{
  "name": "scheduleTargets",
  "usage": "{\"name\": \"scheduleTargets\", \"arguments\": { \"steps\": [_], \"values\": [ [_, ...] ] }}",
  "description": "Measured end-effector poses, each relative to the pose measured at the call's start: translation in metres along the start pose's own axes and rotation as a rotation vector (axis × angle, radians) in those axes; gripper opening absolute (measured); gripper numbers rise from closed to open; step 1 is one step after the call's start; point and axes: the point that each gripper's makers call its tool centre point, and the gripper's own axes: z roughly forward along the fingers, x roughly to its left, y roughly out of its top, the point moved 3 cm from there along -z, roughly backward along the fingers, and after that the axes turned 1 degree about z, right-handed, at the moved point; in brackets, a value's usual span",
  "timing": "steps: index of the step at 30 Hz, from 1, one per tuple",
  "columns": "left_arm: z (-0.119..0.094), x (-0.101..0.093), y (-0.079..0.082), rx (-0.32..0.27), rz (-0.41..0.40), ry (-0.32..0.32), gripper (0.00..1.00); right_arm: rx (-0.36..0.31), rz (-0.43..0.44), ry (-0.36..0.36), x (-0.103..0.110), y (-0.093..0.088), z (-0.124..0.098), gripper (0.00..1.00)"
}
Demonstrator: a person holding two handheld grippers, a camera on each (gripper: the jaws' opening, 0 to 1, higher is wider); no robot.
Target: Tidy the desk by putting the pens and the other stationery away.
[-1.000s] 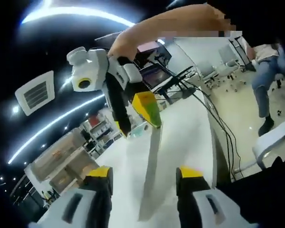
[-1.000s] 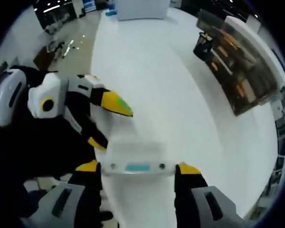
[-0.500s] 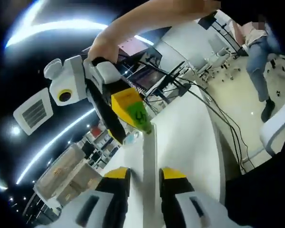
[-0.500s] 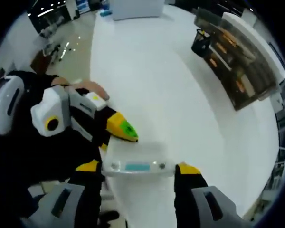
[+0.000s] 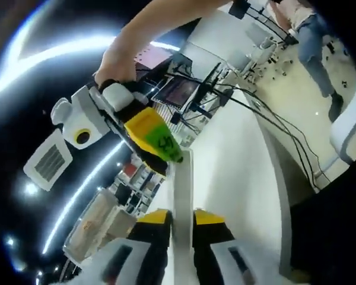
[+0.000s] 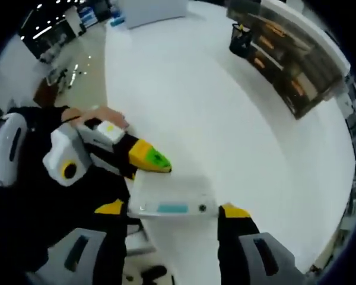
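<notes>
Spanning the right gripper (image 6: 172,209), a translucent flat box (image 6: 173,195) sits clamped between its jaws above the white desk (image 6: 225,119). The left gripper (image 5: 181,215) pinches the same box's thin edge (image 5: 182,202), jaws nearly together. Blur hides the box's contents.

A black pen holder (image 6: 242,40) stands on the white desk (image 6: 225,124).

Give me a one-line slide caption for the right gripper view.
Right gripper holds a clear flat case above a white desk as the left gripper grips its far edge.
</notes>
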Motion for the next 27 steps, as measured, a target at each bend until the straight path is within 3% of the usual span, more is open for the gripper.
{"name": "scheduleTargets", "arguments": {
  "steps": [2, 3, 4, 5, 6, 8, 17, 27],
  "values": [
    [-0.001, 0.0, 0.002, -0.002, 0.071, -0.002, 0.11, -0.003, -0.002, 0.007, 0.004, -0.002, 0.003, 0.55],
    [-0.001, -0.002, 0.001, 0.005, 0.064, -0.001, 0.11, -0.028, -0.041, 0.0, 0.005, 0.002, 0.004, 0.5],
    [0.0, -0.002, 0.001, 0.01, 0.064, -0.003, 0.11, -0.016, -0.039, 0.041, 0.013, -0.001, 0.002, 0.47],
    [0.0, -0.002, 0.0, 0.015, 0.073, 0.0, 0.11, -0.058, -0.082, -0.027, 0.005, 0.006, 0.001, 0.47],
    [0.0, -0.002, 0.0, 0.014, 0.073, -0.002, 0.11, -0.034, -0.06, 0.002, 0.012, 0.001, 0.0, 0.47],
    [0.0, -0.001, -0.001, 0.017, 0.08, 0.0, 0.11, -0.06, -0.087, 0.004, 0.016, 0.002, -0.002, 0.45],
    [-0.004, 0.006, -0.006, 0.022, 0.051, 0.012, 0.11, -0.146, -0.227, -0.076, 0.029, -0.008, -0.004, 0.56],
    [-0.014, 0.015, -0.011, 0.025, 0.024, 0.005, 0.11, -0.267, -0.447, -0.316, 0.037, -0.014, 0.002, 0.62]
  ]
}}
